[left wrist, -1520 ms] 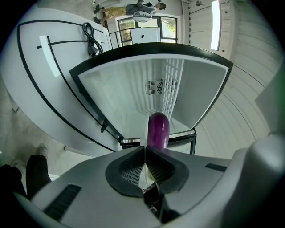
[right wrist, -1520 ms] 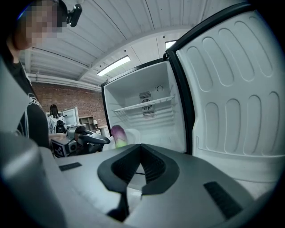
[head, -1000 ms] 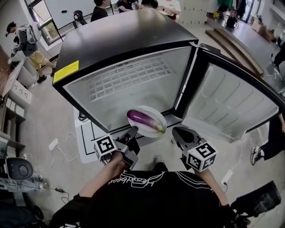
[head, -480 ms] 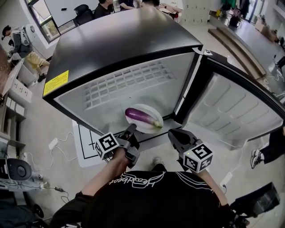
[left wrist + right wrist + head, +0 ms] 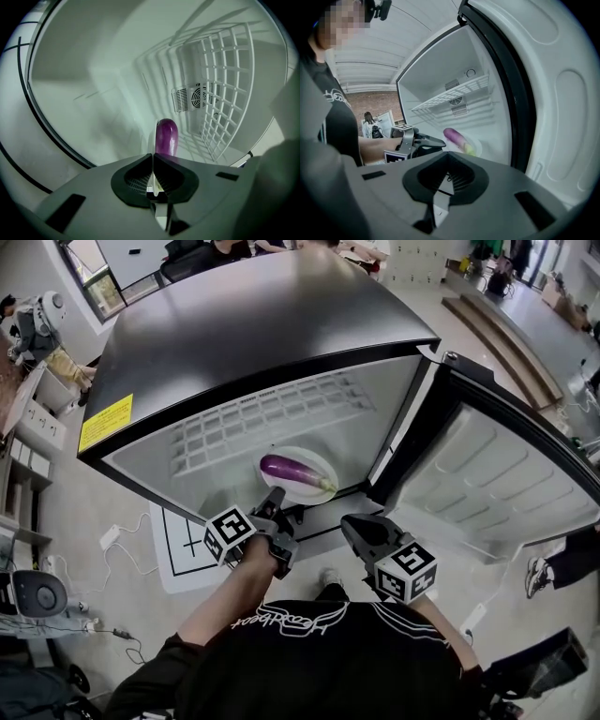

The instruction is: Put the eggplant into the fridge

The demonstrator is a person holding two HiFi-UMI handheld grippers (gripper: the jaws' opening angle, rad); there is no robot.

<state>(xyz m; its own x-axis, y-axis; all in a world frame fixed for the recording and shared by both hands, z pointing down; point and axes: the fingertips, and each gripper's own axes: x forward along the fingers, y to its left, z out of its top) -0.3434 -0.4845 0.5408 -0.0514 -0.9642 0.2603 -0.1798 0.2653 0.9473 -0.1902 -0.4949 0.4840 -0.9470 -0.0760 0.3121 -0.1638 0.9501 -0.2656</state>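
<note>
— Left gripper [image 5: 153,159]?
— Jaws clamped on the rim of the plate [image 5: 309,456], reaching in through the fridge [image 5: 253,324] front.
— And the eggplant [image 5: 292,471]?
— Lying on that plate, inside the fridge, low down and near its front edge, green stem end toward the hinge side. Whether the plate rests on the fridge floor, I can't tell.
— Right gripper [image 5: 349,523]?
— Jaws together, nothing between them, just outside the fridge front.
— Farther out?
— The wire shelf [image 5: 272,409] sits higher inside the fridge; the door [image 5: 487,474] stands wide open at the fridge's right
</note>
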